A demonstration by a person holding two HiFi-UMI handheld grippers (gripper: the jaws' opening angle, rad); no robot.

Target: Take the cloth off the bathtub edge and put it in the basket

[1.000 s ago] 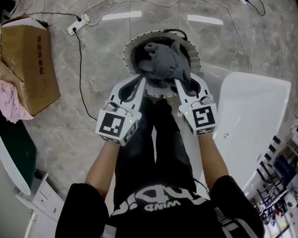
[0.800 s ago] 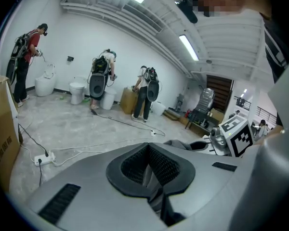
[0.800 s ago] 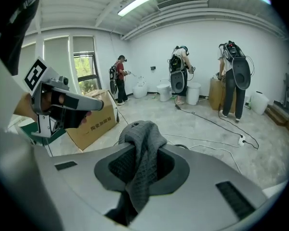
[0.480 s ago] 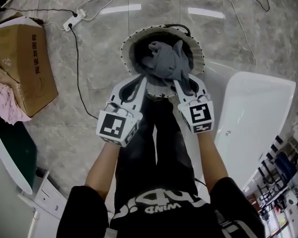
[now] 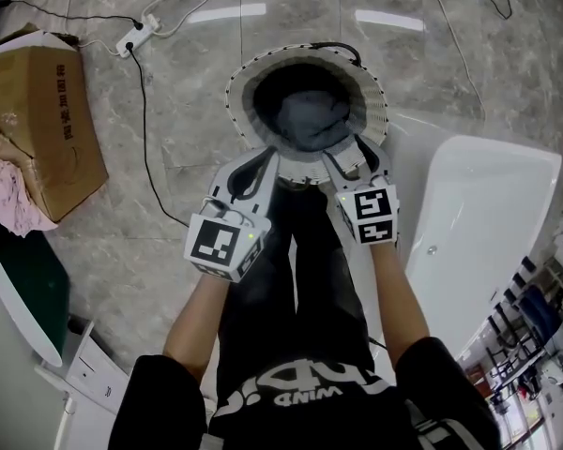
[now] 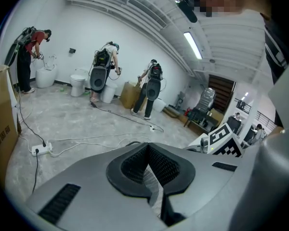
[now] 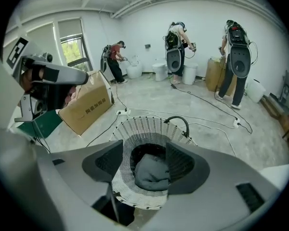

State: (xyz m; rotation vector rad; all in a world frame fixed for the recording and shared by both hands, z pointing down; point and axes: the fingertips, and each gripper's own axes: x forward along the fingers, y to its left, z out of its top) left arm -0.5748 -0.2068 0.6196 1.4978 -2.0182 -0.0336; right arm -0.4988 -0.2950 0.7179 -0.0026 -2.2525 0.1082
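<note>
Cloth (image 5: pixel 310 120) has dropped from your right gripper (image 5: pixel 350 156) into the basket (image 5: pixel 247 75). Its jaws are opening, empty, so the release looks done. Your left gripper (image 5: pixel 263 162) is pressed together, empty, idle at the rim.

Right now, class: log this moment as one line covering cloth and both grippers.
cloth: lying in basket | right gripper: above basket, jaws opening, nothing between them | left gripper: jaws shut, empty

A crumpled grey cloth (image 5: pixel 311 122) lies bunched at the bottom of the round, white woven basket (image 5: pixel 368 90), just left of the white bathtub (image 5: pixel 488 204).
</note>
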